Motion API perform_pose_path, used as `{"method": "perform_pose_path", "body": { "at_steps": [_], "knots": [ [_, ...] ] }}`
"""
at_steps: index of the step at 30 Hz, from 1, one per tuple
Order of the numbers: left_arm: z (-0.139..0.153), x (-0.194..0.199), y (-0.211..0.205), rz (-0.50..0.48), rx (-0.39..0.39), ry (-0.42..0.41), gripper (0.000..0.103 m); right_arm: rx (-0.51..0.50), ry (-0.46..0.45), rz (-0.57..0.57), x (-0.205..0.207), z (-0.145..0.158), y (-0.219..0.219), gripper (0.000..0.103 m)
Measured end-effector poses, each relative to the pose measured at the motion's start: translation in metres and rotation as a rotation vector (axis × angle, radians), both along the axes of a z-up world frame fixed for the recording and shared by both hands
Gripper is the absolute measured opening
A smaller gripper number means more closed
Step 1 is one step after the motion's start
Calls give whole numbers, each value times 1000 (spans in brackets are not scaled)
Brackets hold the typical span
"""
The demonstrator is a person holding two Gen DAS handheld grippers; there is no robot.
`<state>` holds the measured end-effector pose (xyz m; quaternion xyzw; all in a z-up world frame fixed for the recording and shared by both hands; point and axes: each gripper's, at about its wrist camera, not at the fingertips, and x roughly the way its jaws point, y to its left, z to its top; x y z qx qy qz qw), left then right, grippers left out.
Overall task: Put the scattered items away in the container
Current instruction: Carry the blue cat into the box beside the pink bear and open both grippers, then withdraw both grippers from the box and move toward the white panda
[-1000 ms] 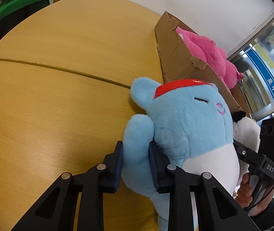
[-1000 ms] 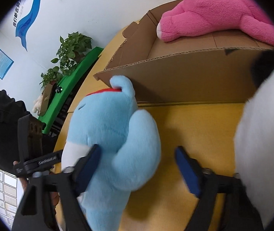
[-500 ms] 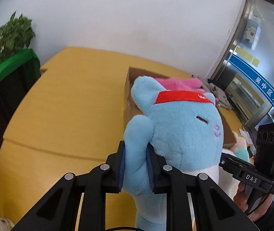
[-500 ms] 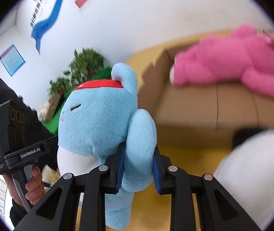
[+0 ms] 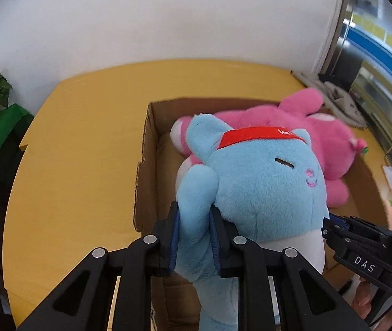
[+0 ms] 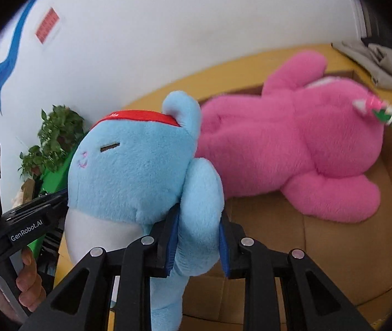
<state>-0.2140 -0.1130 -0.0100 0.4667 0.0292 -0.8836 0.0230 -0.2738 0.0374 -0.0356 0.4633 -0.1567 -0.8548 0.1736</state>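
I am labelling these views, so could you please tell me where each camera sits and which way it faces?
Left wrist: on the left tongs, looking over the blue plush into the cardboard box; right tongs show.
Right wrist: on the right tongs, facing the plush's other arm and the pink plush; a hand holds the left tongs.
Shared: both plushes, box.

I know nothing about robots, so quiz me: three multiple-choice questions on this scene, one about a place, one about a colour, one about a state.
1. Where does the pink plush lie?
A. in the box
B. on the floor
C. on the green stand

2. What colour is the blue plush's headband?
A. yellow
B. red
C. black

3. How is the blue plush held?
A. by nothing
B. by one gripper
C. by both, one on each arm

Answers: 1 A, cardboard walls surround it. 2 B, a red band crosses its forehead. 3 C, left gripper and right gripper each clamp an arm.
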Motion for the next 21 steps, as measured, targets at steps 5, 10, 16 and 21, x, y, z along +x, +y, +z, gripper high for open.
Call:
{"method": "perform_pose_path", "body": {
  "at_steps": [5,10,16,21],
  "knots": [
    [-39,-12,-21,26,-1,-86,21,87,-148,114,-17,-44,-33,27],
    [-35,-17,-28,15,35,-90,24,154,-152,127,-14,-39,-35,37],
    [17,15,-49,92,100,38,61,157,-27,114,20,4,-1,79],
    [53,74,-44,68,112,178,91,184,139,108,69,52,46,80]
  ]
}}
